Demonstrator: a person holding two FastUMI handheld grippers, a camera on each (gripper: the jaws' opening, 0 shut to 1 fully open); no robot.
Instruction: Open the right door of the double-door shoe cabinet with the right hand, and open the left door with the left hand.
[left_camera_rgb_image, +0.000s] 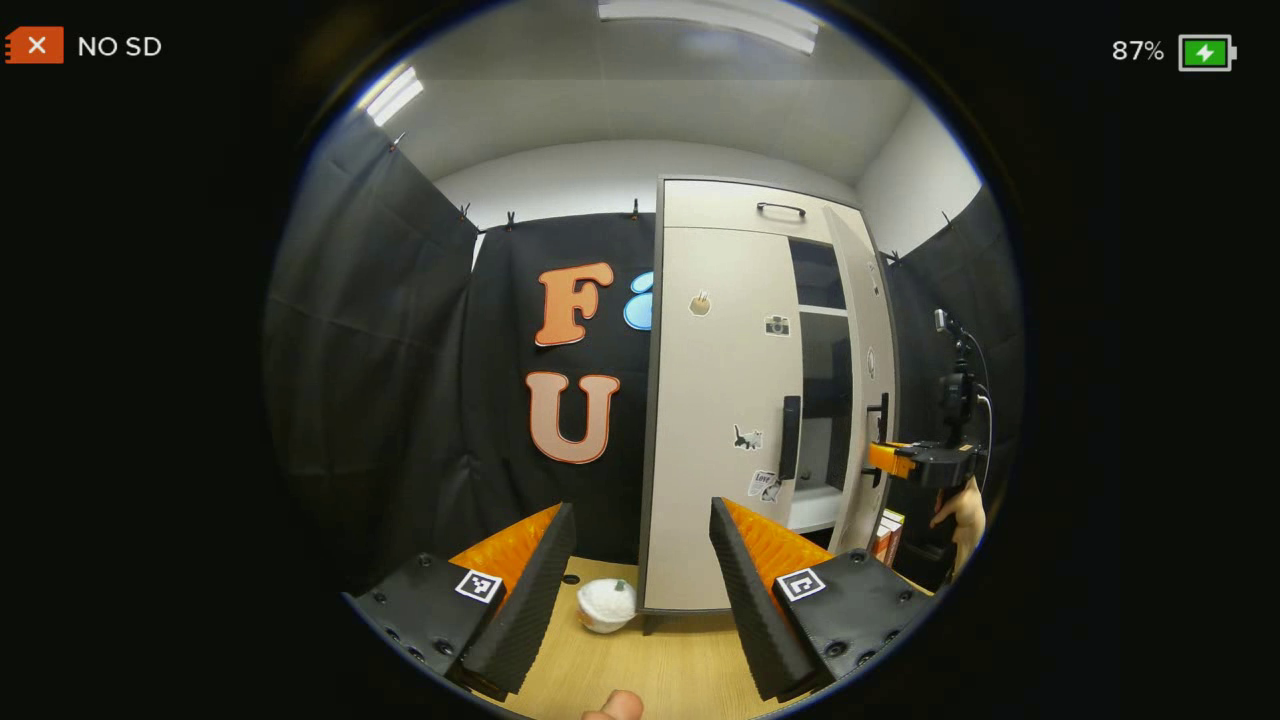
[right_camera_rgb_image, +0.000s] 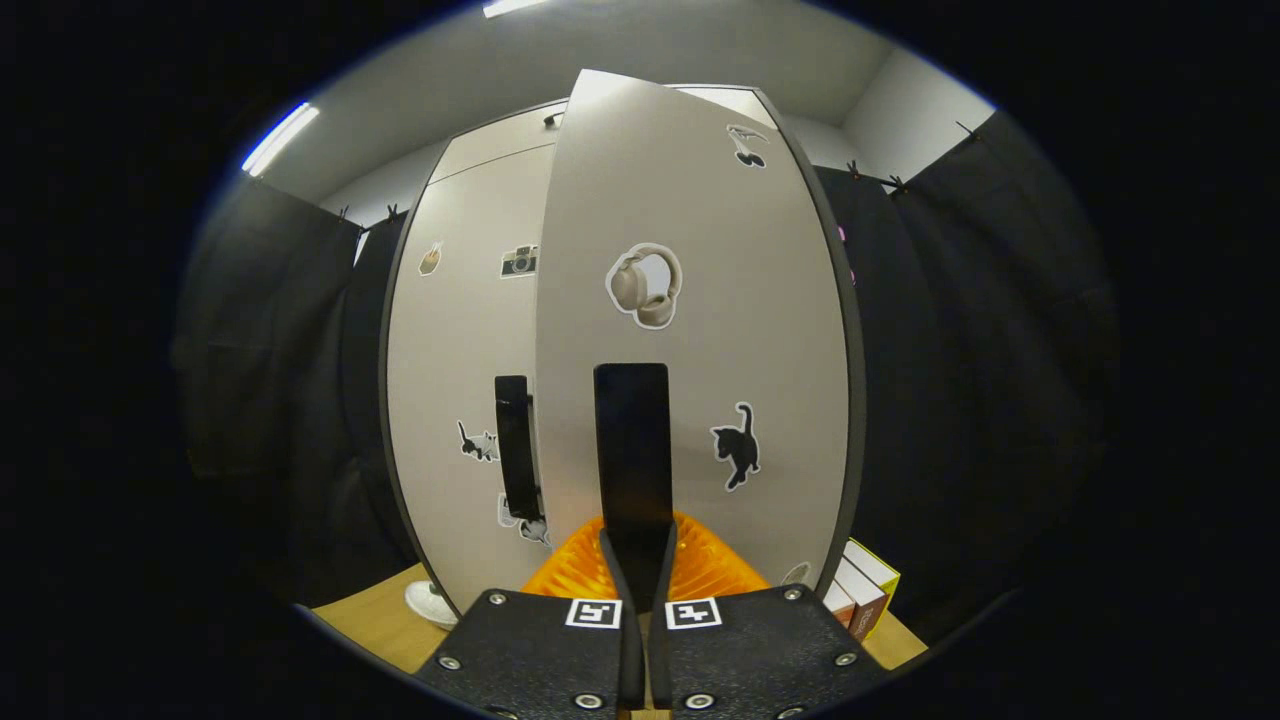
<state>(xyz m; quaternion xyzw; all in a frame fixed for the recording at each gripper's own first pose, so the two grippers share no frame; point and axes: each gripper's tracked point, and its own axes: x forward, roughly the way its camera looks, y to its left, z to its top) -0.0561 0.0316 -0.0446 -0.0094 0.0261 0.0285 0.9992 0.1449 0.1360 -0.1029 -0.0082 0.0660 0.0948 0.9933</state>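
Between the fingers of the right tongs (right_camera_rgb_image: 636, 560), pressed together on it, sits the right door's handle (right_camera_rgb_image: 632, 450). That door (right_camera_rgb_image: 690, 330) stands partly swung out from the shoe cabinet (left_camera_rgb_image: 700, 205), so pull on along its arc rather than straight back. The left tongs (left_camera_rgb_image: 640, 560) hang spread and empty above the tabletop (left_camera_rgb_image: 650, 670), well short of the shut left door (left_camera_rgb_image: 715, 400). Its handle (left_camera_rgb_image: 790, 437) comes next, probably gripped at mid-height.
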